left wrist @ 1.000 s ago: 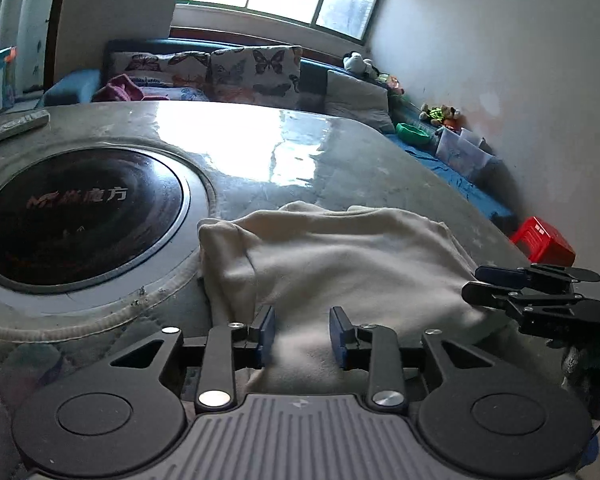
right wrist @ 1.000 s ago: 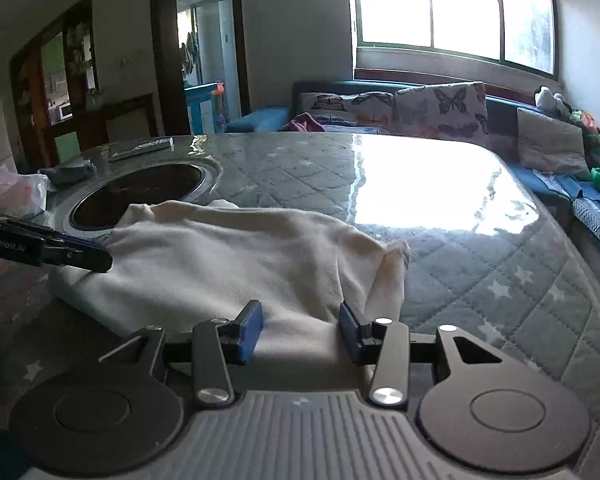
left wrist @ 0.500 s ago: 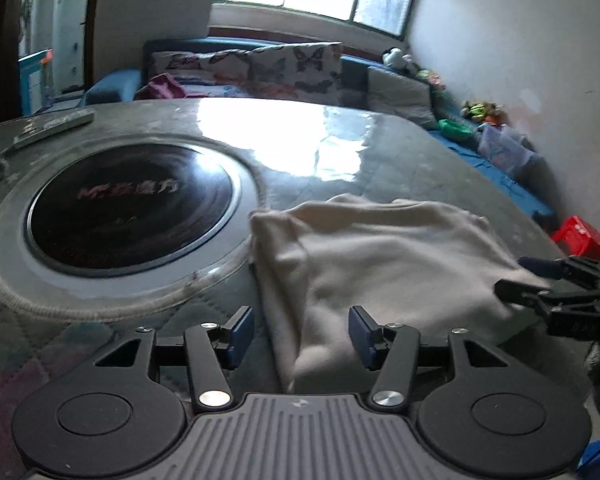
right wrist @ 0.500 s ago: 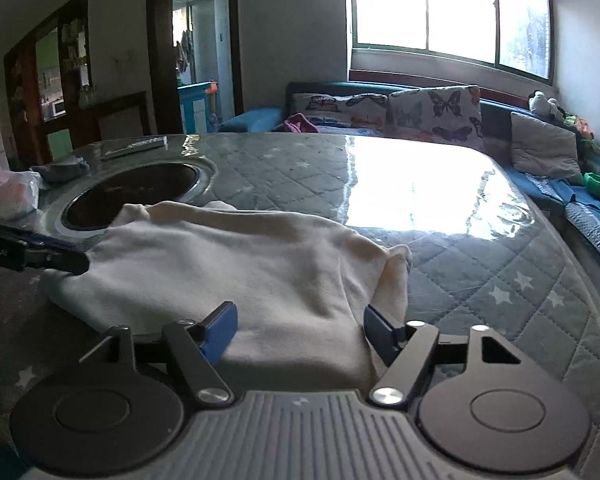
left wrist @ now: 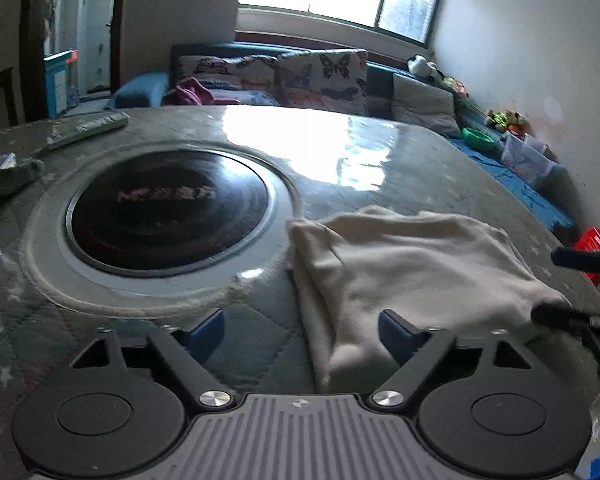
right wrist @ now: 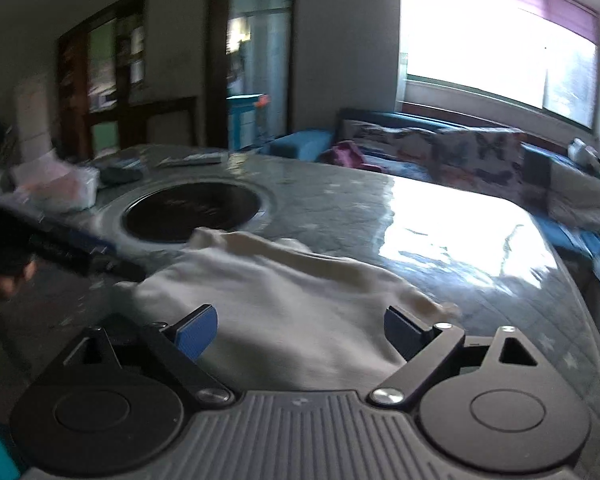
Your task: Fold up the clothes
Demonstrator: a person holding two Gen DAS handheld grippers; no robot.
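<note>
Both grippers' jaws just opened, releasing cream garment (left wrist: pixel 412 264) (lies folded).

Daylight from the window (right wrist: pixel 496 60) glares off the table (left wrist: pixel 300 136); the right view is motion-blurred, with fisheye-bent edges.

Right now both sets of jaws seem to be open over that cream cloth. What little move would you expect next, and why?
Probably lifting both grippers back off the cloth. The left gripper and right gripper have just been opening, and their jaws stand wide with nothing pinched. The cloth lies folded on the table beside the round hob, so this fold looks finished; a fresh grip could follow.
</note>
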